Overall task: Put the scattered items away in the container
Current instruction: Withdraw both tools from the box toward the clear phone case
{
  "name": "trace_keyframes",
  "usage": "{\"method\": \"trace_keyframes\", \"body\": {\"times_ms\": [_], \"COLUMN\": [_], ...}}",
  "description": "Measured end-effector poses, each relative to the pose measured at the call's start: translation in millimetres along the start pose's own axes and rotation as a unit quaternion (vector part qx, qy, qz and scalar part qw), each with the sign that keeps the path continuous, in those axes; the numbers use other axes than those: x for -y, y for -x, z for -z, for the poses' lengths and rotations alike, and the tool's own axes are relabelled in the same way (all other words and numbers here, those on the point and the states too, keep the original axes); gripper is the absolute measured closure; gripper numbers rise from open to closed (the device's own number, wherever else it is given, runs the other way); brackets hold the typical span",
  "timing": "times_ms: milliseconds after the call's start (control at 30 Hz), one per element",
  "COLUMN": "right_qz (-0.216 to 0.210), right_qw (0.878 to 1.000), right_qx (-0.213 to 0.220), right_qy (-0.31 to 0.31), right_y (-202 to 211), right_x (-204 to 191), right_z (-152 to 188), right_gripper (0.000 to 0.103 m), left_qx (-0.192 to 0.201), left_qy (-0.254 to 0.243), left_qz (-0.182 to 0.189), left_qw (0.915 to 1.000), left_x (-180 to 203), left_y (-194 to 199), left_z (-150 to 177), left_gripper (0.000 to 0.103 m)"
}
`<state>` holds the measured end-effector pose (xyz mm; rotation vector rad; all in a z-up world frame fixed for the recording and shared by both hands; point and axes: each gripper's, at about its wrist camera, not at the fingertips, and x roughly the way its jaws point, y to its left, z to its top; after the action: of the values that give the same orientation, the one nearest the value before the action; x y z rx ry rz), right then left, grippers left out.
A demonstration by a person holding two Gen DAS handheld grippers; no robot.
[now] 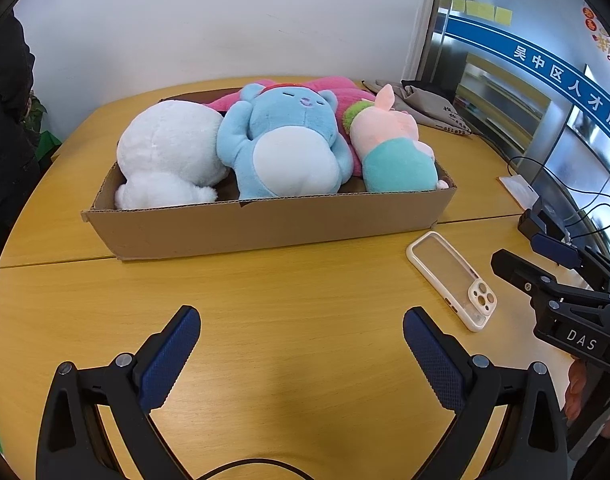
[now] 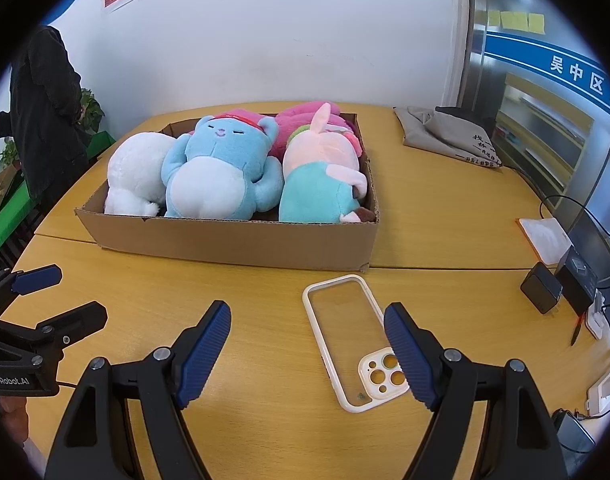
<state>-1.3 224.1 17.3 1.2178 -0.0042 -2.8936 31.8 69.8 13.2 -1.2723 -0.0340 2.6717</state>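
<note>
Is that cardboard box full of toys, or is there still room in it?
Nearly full. The cardboard box holds a white plush, a blue plush, a pink-and-teal plush and a magenta one behind, side by side.

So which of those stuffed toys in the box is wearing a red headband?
The blue plush in the middle of the cardboard box. It lies between the plain white plush and the pink-and-teal plush; neither shows a headband.
</note>
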Motion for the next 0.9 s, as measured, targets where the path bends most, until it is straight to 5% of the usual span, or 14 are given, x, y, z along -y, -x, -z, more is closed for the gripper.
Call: {"method": "trace_keyframes", "body": {"times_ms": [300, 467, 733, 900], "right_qz": [0.0, 0.019, 0.04, 0.024], "right_qw": [1.0, 0.999, 0.994, 0.993], "right_qx": [0.002, -0.011, -0.093, -0.109], "right_qy": [-0.011, -0.041, -0.052, -0.041], "right_y": [-4.2, -14.0, -64.9, -85.5], "right_x": [16.8, 56.9, 101.9, 101.9], "right_z": [1.5, 10.6, 53.6, 64.8], "right_gripper": [0.024, 0.024, 0.025, 0.052], "left_qx": [-0.02, -0.048, -0.097, -0.123], "left_qy": [-0.008, -0.008, -0.033, -0.045], "left_qz": [0.028, 0.058, 0.085, 0.087], "left_qw": [0.9994, 0.9972, 0.9912, 0.9876], "left_x": [17.8, 33.1, 76.7, 95.7], "left_y": [-21.9, -51.7, -117.5, -145.5], "left_z": [-10.3, -20.6, -31.2, -31.6], "left_gripper": [0.0, 0.0, 0.007, 0.012]}}
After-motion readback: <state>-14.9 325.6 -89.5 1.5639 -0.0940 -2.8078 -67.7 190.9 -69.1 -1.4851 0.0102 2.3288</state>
